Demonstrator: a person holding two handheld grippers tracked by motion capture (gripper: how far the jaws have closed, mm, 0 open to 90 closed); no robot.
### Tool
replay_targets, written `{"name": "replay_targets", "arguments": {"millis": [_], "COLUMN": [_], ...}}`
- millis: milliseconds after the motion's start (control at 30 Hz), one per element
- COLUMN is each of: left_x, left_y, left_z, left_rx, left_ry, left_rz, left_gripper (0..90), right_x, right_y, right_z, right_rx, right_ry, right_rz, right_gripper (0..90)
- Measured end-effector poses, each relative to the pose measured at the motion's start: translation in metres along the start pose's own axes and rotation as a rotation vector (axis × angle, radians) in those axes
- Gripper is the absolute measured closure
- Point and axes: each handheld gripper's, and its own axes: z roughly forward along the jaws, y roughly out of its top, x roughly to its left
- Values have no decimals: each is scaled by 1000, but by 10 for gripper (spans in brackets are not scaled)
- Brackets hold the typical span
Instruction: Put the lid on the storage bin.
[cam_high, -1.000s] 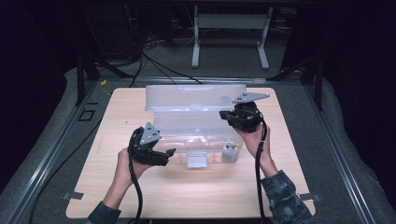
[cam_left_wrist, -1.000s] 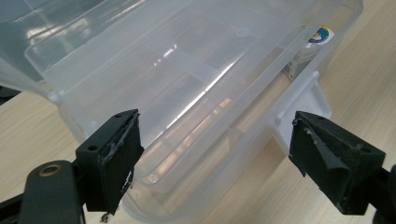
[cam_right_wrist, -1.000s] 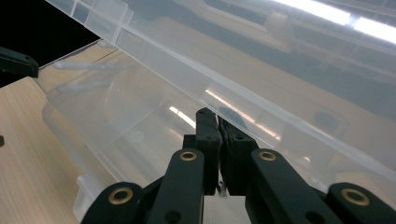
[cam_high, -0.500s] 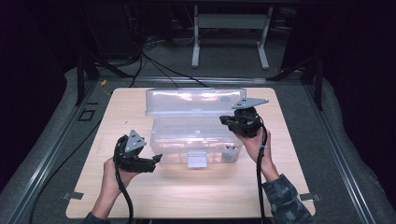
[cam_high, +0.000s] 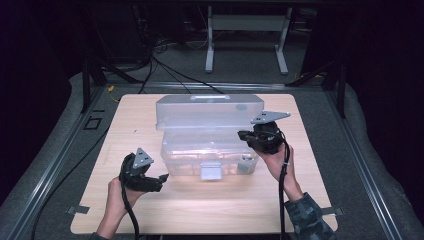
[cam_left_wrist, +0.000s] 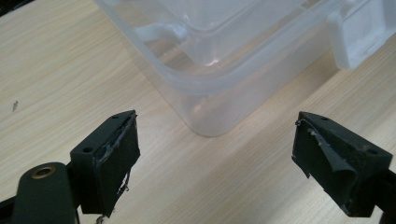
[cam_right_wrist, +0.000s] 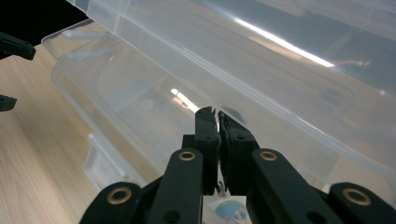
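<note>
Clear box (cam_left_wrist: 224, 60) lies beyond the left gripper (cam_left_wrist: 215, 154) (jaws wide).

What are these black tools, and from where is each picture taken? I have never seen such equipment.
A person sits at a wooden table and holds a pair of hand-held black tongs in each hand. One camera hangs above and looks down on the table; the other two ride on the tongs and look along their jaws.

On the table stands a clear plastic box with its lid raised and a white latch at the front.

The left tongs stand open just beside the box's corner and hold nothing. The right tongs are shut, their tips at the raised lid; whether they pinch its edge, I cannot tell.
</note>
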Motion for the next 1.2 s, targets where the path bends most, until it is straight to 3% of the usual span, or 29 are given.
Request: {"name": "replay_targets", "arguments": {"millis": [267, 567, 767, 933, 1200], "left_x": [3, 7, 9, 10, 11], "left_y": [-4, -9, -11, -12, -13], "left_z": [6, 13, 15, 19, 18], "left_rx": [29, 66, 67, 79, 77], "left_ry": [-2, -6, -12, -14, -13], "left_rz": [-8, -14, -18, -28, -34], "left_gripper": [113, 109, 104, 107, 107], "right_x": [3, 3, 3, 5, 8], "right_y": [-7, -13, -18, -23, -30], "right_z": [-5, -9, -15, -15, -16], "right_rx": [19, 34, 26, 52, 45], "right_ry": [-19, -6, 1, -8, 5], "right_rz": [-3, 10, 24, 11, 5], "right_gripper": [864, 860, 857, 858, 860]}}
